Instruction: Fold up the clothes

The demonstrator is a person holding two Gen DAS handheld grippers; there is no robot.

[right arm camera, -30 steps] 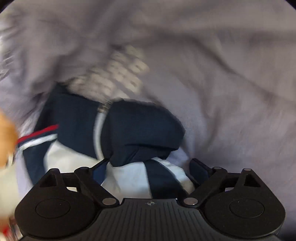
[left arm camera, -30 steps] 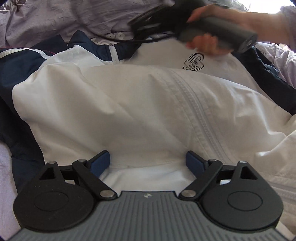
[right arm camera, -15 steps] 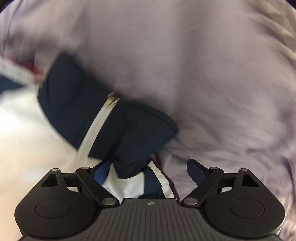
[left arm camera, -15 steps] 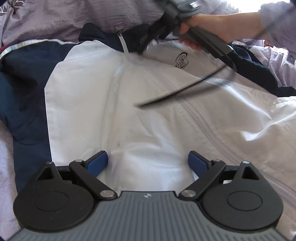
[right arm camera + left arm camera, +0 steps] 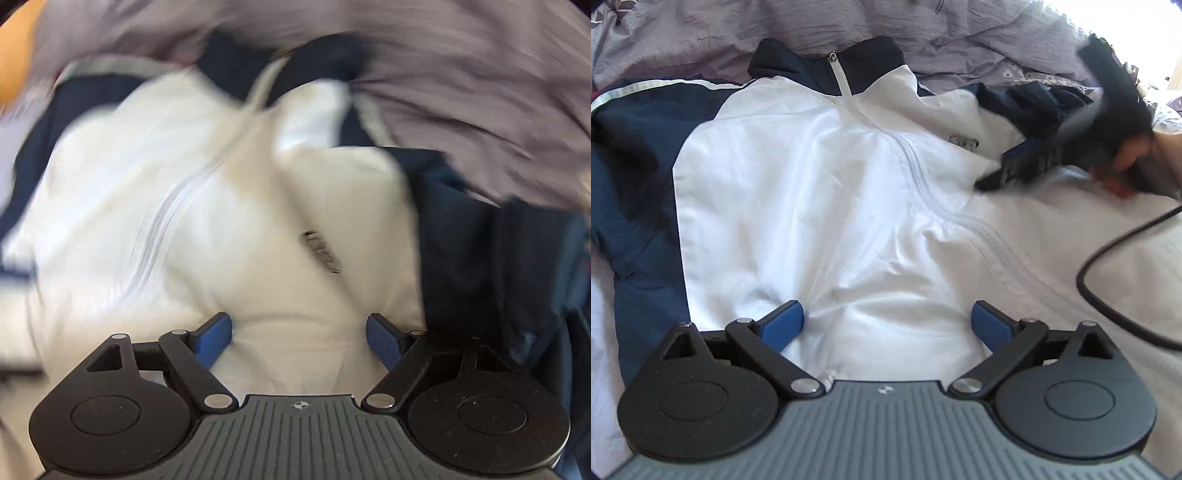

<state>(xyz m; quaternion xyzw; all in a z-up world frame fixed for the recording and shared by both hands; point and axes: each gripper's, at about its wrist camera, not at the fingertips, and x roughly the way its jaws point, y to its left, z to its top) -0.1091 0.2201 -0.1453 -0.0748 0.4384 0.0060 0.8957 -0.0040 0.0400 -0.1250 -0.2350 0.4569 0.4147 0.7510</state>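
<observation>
A white and navy zip-front jacket (image 5: pixel 798 192) lies front side up across a bed, its long axis running from the bottom of the left wrist frame to the top, with the navy stand-up collar (image 5: pixel 827 62) pointing toward the upper centre. The closed zipper (image 5: pixel 923 192) curves from the collar down toward the lower right of the frame. One navy sleeve (image 5: pixel 631 184) spreads along the left edge, trimmed with a pale stripe near the shoulder; the other navy sleeve (image 5: pixel 1034 99) is bunched at upper right. A small dark logo (image 5: pixel 964 142) sits on the chest right of the zipper.

The surface is a crumpled lilac bedsheet (image 5: pixel 701 33) filling the top of the frame, with bright daylight washing out the upper right corner.

The left gripper (image 5: pixel 888 321) hovers low over the jacket's white lower panel, its blue-padded fingers (image 5: pixel 785 325) spread wide and holding nothing. The right gripper (image 5: pixel 1015 170), blurred at centre right of that frame and carried in the person's hand (image 5: pixel 1134 158), reaches over the white cloth near the logo, a black cable (image 5: pixel 1108 258) trailing below it. In the right wrist view, heavily smeared, the right gripper (image 5: pixel 299 336) also stands apart, its fingers either side of white fabric without clamping it, the jacket (image 5: pixel 184 221) filling the frame and the collar (image 5: pixel 277 70) at top centre.
</observation>
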